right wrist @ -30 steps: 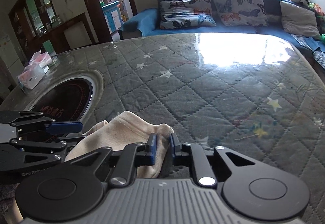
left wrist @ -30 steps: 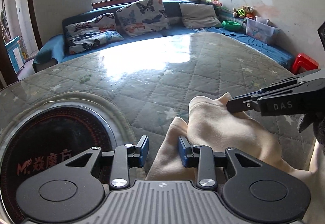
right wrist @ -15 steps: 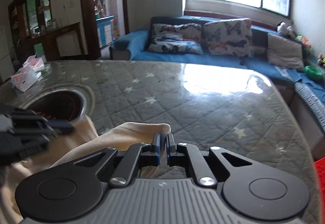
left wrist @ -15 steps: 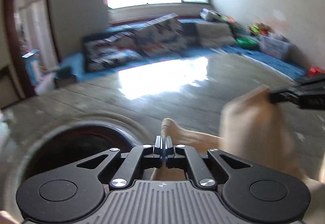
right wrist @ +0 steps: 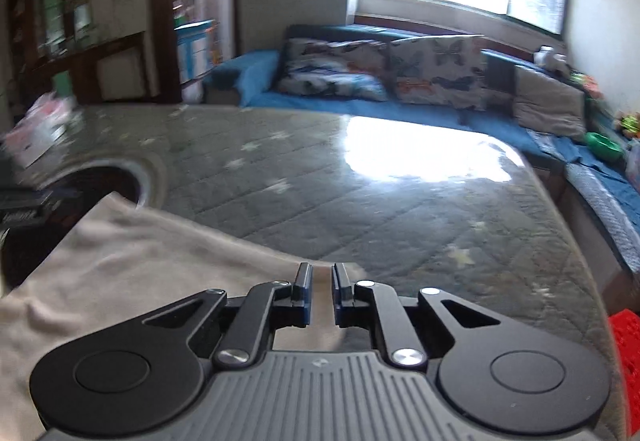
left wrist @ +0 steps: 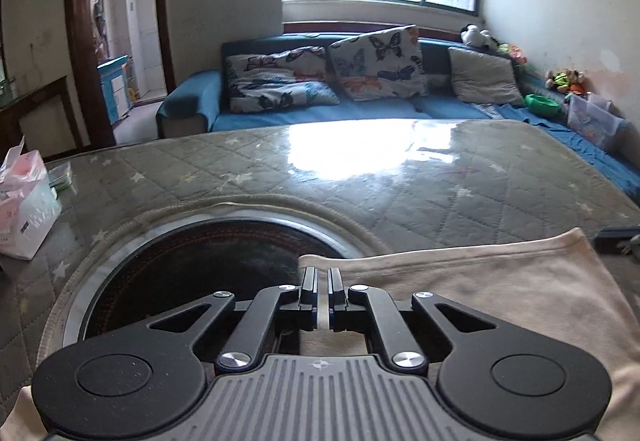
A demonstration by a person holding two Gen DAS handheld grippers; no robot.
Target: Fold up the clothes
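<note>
Living room: blue sofa (left wrist: 304, 113) with butterfly cushions under a bright window, and in front of me a table (left wrist: 400, 177) under a quilted star-pattern cover and glossy sheet. A round dark cooktop (left wrist: 192, 265) is sunk into it near the left; a tissue pack (left wrist: 24, 201) sits at the far left edge.

The cream garment (left wrist: 460, 293) is at the near edge of the table, stretched between my two tools. Its long axis runs left to right across both views, top hem taut and roughly straight, left corner over the rim of the cooktop, right corner out on the quilted cover.

My left gripper (left wrist: 319, 295) is pinched down on the garment's left corner, only a sliver of gap, cloth in it. My right gripper (right wrist: 321, 295) has the right corner between its pads; its jaws are opening slightly, narrow gap, cloth still between them. That view is motion-blurred.

Versus a second ago: the garment was a bunched lump with folds, my left jaws stood wide beside it, ungripped. Now it's pulled out flat and wide, the left jaws have shut on it, and the grippers sit further apart.
</note>
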